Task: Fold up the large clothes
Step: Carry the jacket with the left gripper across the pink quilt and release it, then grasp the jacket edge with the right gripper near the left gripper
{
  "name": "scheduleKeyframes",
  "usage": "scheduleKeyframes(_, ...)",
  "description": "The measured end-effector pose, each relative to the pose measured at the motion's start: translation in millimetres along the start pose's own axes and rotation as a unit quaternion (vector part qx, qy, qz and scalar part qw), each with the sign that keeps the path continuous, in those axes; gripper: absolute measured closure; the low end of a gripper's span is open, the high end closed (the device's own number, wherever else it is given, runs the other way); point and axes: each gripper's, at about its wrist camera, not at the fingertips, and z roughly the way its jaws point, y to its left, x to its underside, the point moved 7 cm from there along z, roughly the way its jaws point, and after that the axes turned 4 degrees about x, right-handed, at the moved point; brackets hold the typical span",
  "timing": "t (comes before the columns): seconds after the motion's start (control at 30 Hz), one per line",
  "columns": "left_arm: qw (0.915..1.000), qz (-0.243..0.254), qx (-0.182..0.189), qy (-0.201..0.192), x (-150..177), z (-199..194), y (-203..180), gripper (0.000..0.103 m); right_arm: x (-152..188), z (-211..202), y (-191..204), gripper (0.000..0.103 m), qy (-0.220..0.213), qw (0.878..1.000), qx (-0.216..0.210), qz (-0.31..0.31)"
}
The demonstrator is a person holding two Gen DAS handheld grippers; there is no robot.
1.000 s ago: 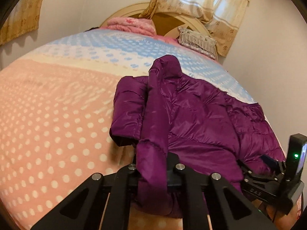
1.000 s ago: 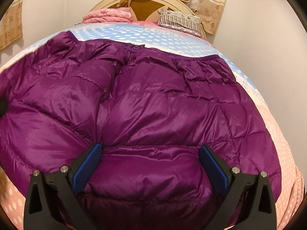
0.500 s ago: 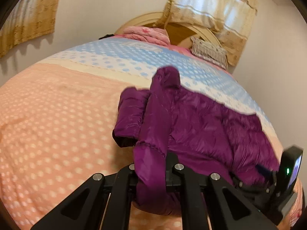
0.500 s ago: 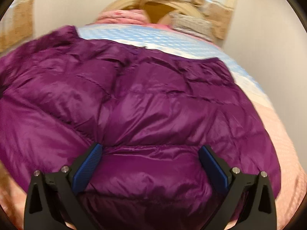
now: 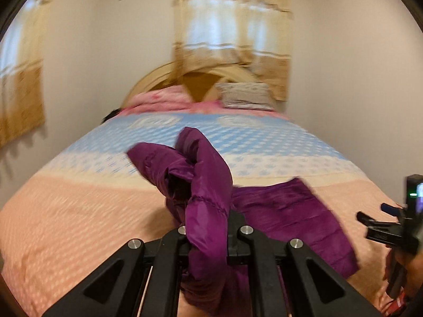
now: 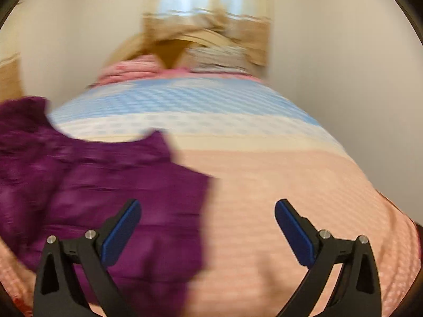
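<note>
Pink-n-blue dotted bedspread (image 5: 79, 211), purple jacket (image 5: 285, 211), curtains (image 5: 232, 39), headboard (image 5: 148, 84).

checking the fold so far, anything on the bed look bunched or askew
Yes: the purple jacket lies crooked on the bed, one sleeve pulled up in the shut left claw and bunched. The right claw is open, empty.

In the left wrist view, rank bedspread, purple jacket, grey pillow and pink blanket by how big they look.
1. bedspread
2. purple jacket, though it lies near the camera
3. and 4. pink blanket and grey pillow: alike, both far off and blurred
</note>
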Motion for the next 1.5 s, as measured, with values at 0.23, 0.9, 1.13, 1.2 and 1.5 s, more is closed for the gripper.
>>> scheduleKeyframes(0.23,0.9867,0.137,0.086,0.015,6,47,-141,0.097,33,20,-100,0.000,0.050,0.994,0.052,0.082)
scheduleKeyframes(0.9,0.9447,0.303,0.122,0.024,72,43,-258,0.017,59,24,-117,0.000,0.079,0.990,0.044,0.104)
scheduleKeyframes(1.13,0.9666,0.229,0.116,0.002,34,9,-206,0.017,23,7,-95,0.023,0.073,0.994,0.031,0.076)
scheduleKeyframes(1.2,0.9795,0.190,0.068,0.011,22,23,-166,0.016,7,1,-81,0.027,0.067,0.995,0.017,0.072)
scheduleKeyframes(1.5,0.9915,0.003,-0.108,0.072,4,106,8,0.016,-105,-33,56,0.046,0.020,0.998,-0.061,-0.001)
